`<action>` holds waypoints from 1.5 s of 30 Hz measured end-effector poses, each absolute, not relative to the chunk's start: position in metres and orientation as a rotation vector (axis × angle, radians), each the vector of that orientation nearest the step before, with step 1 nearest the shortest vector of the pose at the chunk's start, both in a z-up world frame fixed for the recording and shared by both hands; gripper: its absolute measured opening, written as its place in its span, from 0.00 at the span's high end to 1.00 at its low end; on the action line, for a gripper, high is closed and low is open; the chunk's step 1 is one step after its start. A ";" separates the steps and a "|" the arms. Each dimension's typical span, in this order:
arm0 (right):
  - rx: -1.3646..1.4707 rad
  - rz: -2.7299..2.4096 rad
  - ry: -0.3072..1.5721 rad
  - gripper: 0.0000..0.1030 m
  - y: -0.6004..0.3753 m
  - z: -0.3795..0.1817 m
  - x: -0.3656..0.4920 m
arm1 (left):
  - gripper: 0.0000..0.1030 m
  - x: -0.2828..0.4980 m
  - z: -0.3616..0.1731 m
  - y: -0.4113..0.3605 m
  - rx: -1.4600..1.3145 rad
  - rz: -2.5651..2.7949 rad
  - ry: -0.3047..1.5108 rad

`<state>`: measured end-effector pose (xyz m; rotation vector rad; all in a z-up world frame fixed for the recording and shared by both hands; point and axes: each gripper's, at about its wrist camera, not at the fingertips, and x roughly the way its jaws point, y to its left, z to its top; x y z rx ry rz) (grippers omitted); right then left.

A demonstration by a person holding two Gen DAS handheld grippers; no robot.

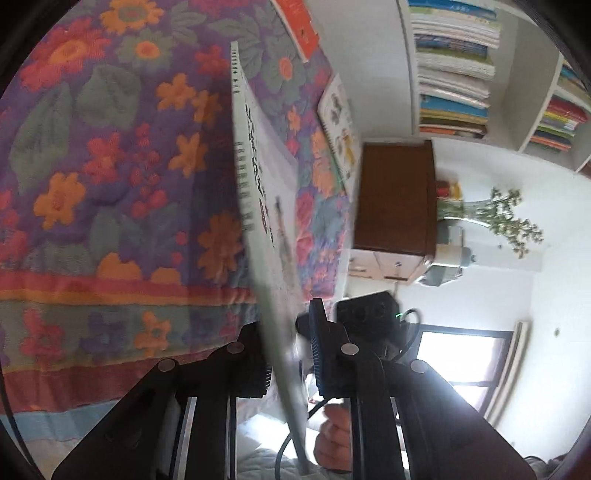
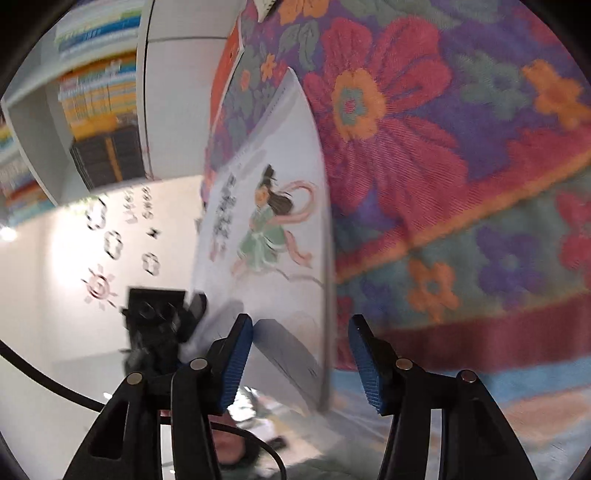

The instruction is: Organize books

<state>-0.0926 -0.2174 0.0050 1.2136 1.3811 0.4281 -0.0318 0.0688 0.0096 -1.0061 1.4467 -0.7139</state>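
Note:
A thin white book [image 1: 264, 192] with a drawn figure in green on its cover [image 2: 273, 229] stands on edge above the flowered bedspread [image 1: 110, 147]. My left gripper [image 1: 290, 354] has its jaws around the book's near edge, the left pad against it and a small gap at the right pad. My right gripper [image 2: 301, 354] is open, its jaws wide on either side of the same book's lower edge. The other gripper's body [image 2: 159, 314] shows beside the book. An orange book [image 1: 299, 26] and a picture book [image 1: 340, 125] lie farther up the bed.
A white bookshelf [image 1: 458, 66] full of books stands beyond the bed, also in the right wrist view [image 2: 99, 110]. A brown nightstand [image 1: 395, 195] with a vase of greenery [image 1: 502, 218] is beside it. A window [image 1: 465, 358] lies behind.

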 end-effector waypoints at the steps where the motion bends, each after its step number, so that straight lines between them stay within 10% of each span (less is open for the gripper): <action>1: 1.197 0.420 1.373 0.61 -0.216 0.008 -0.091 | 0.87 -0.032 0.010 0.069 -0.950 -0.686 1.455; 5: 0.885 0.366 1.377 0.82 -0.200 0.038 -0.083 | 0.83 -0.036 0.022 0.056 -0.567 -0.531 1.474; 13: 0.284 0.365 1.350 0.82 -0.139 0.079 -0.087 | 0.83 -0.053 0.052 0.028 -0.117 -0.464 1.350; 33: 0.072 0.698 1.127 0.80 -0.002 0.173 -0.060 | 0.80 -0.058 0.151 0.167 -0.204 -0.229 1.032; 45: 0.115 0.855 1.239 0.79 0.126 0.118 -0.004 | 0.68 -0.036 0.099 0.302 -0.397 -0.004 1.076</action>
